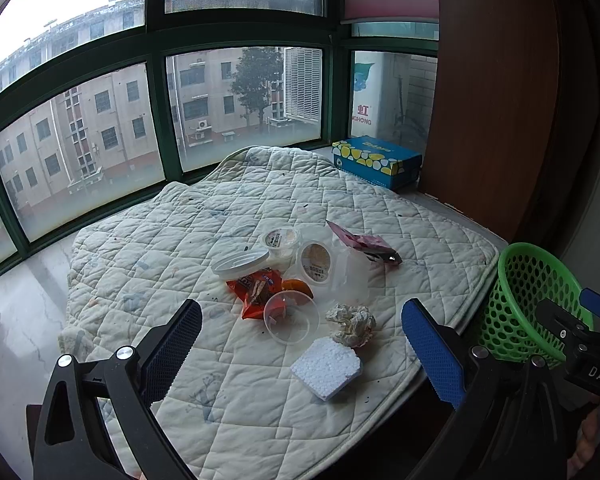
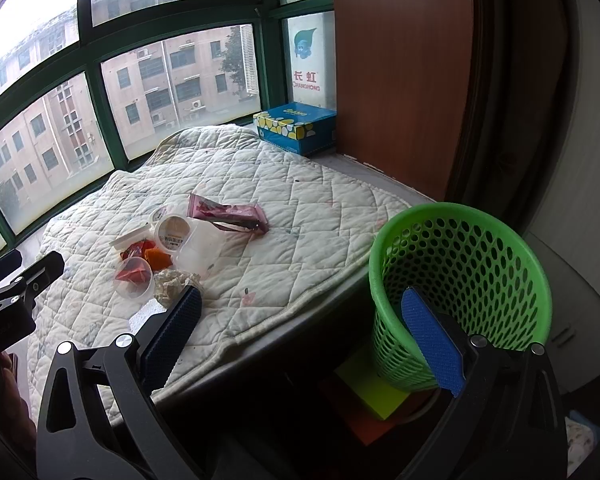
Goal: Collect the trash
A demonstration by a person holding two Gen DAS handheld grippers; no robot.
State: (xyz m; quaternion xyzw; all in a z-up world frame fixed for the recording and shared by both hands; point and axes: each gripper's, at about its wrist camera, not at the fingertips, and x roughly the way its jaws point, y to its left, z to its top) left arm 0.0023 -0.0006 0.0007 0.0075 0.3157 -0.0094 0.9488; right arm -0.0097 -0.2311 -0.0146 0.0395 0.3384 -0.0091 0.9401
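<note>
Trash lies on a quilted pad (image 1: 148,248): a white foam block (image 1: 326,366), a crumpled paper ball (image 1: 351,325), a clear plastic cup (image 1: 291,317), a red wrapper (image 1: 256,288), small lidded tubs (image 1: 316,264), a white lid (image 1: 240,263) and a pink wrapper (image 1: 364,242). My left gripper (image 1: 300,354) is open and empty, just short of the foam block. My right gripper (image 2: 302,338) is open and empty beside the green mesh basket (image 2: 460,280), right of the pad. The pink wrapper (image 2: 230,214) and cup (image 2: 134,278) also show in the right wrist view.
A blue tissue box (image 1: 376,160) stands at the far right corner by the green-framed window (image 1: 156,112). A brown wooden panel (image 1: 492,100) rises on the right. The pad (image 2: 300,208) rests on a marble sill (image 1: 16,320). Yellow and orange papers (image 2: 372,396) lie under the basket.
</note>
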